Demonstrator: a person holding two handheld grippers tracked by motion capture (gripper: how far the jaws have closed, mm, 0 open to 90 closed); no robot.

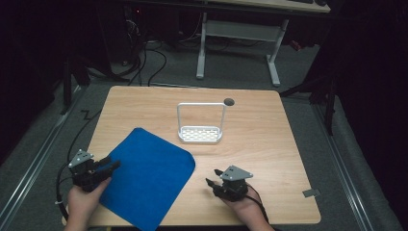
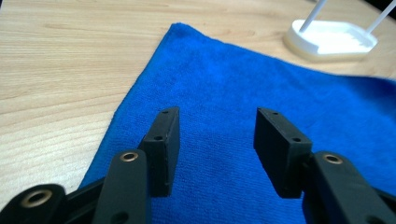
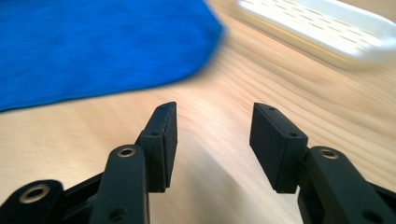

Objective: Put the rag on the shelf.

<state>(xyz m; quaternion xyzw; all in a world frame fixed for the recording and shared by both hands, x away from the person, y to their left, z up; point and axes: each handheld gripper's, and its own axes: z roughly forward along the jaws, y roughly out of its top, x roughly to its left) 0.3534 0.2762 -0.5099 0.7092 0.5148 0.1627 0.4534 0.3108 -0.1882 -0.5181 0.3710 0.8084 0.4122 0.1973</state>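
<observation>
while both grippers gape, white rack [image 1: 200,134] — blue cloth [image 1: 146,175] beside

Fuzzy matt cloth [image 2: 243,93], wood-grain table [image 1: 269,139], white plastic rack [image 1: 200,134].

Worktop [image 1: 269,130]: light wood, rounded corners, small dark round hole [image 1: 229,101] at 12 o'clock near the far edge. Grey floor [image 1: 231,67] all round, with black cables [image 1: 144,62] at 11 o'clock. White-legged desk [image 1: 274,57] beyond at 12 o'clock. Small grey tab [image 1: 311,193] at 4 o'clock by the worktop corner.
</observation>
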